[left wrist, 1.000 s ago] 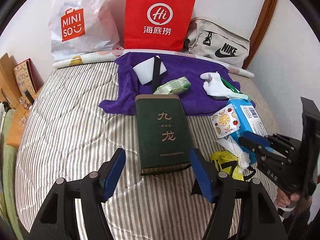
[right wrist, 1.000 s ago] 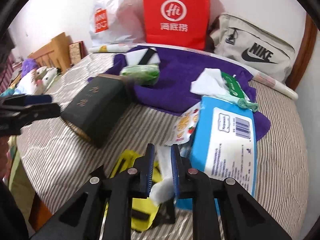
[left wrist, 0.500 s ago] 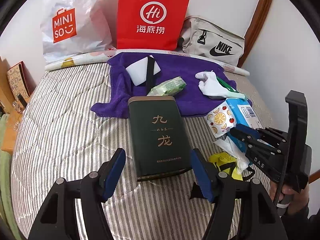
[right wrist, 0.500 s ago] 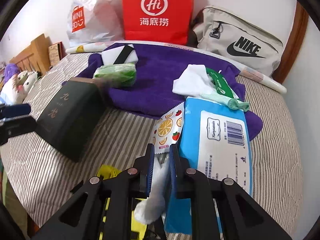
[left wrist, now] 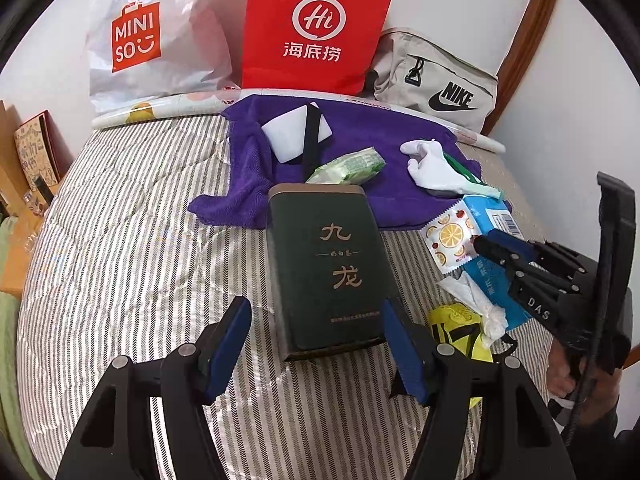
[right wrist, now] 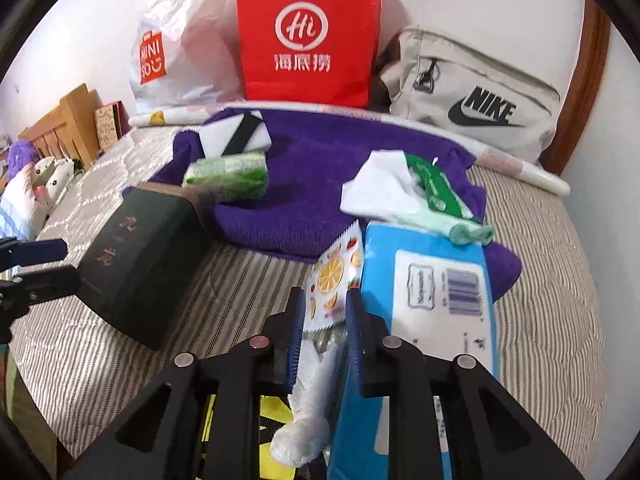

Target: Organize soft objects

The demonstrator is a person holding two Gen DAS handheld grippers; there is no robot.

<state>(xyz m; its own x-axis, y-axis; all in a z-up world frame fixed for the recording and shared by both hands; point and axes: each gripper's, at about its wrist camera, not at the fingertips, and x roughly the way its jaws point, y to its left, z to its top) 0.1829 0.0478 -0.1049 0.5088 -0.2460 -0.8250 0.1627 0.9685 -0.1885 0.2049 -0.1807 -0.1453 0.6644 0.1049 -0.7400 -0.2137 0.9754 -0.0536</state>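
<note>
1. Dark green box [left wrist: 328,272] lies dead ahead of the left gripper [left wrist: 316,344], whose jaws are spread wide with nothing held.
2. Blue wipes pack [right wrist: 432,300] sits just right of the right gripper [right wrist: 322,314].
3. Only the right wrist view shows that gripper clamped on the fruit-print packet [right wrist: 334,280].

Left gripper [left wrist: 316,344]: jaws spread wide, held low and level, pointing forward.
Right gripper [right wrist: 325,312]: jaws narrowly parted; whether they pinch anything cannot be told.
Right hand [left wrist: 566,372]: wrapped around its gripper's handle.
</note>
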